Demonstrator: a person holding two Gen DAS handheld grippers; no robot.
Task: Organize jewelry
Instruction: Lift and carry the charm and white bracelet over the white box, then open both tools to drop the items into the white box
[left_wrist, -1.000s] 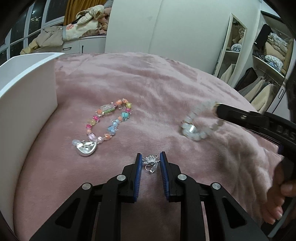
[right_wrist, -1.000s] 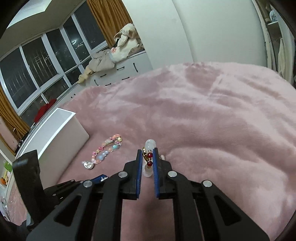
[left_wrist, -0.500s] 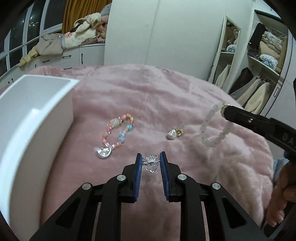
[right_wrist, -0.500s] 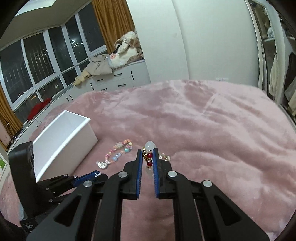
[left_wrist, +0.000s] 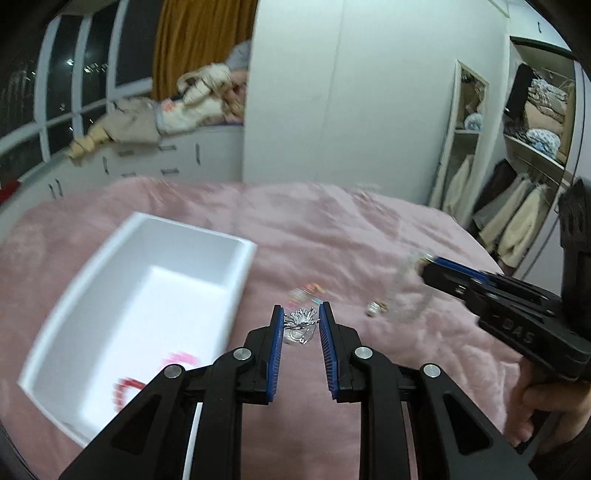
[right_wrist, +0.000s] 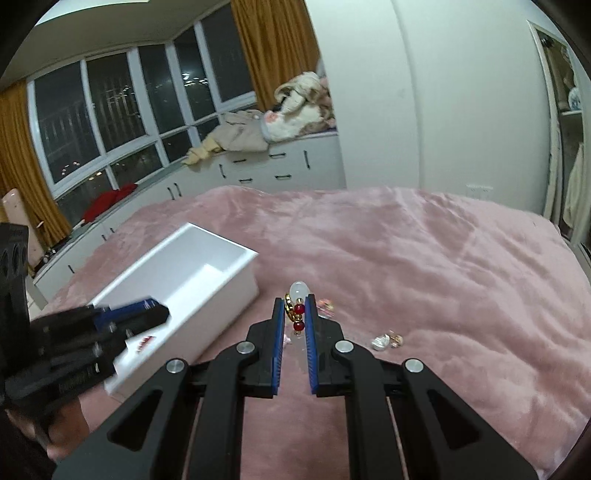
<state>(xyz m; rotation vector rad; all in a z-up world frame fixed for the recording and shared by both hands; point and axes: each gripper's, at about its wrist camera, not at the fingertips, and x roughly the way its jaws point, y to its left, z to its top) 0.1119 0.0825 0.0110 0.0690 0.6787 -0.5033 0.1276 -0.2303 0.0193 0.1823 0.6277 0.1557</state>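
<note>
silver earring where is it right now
In the left wrist view the silver earring sits pinched between the left gripper jaws, above the pink blanket, right of the white box.

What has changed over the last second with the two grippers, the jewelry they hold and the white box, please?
Both grippers have lifted off the pink plush blanket toward the white rectangular box, now seen from above. The right gripper raised the pale beaded bracelet clear of the bed. The left gripper stays clamped on the silver spiky brooch. The multicoloured beaded bracelet lies where it was.
</note>
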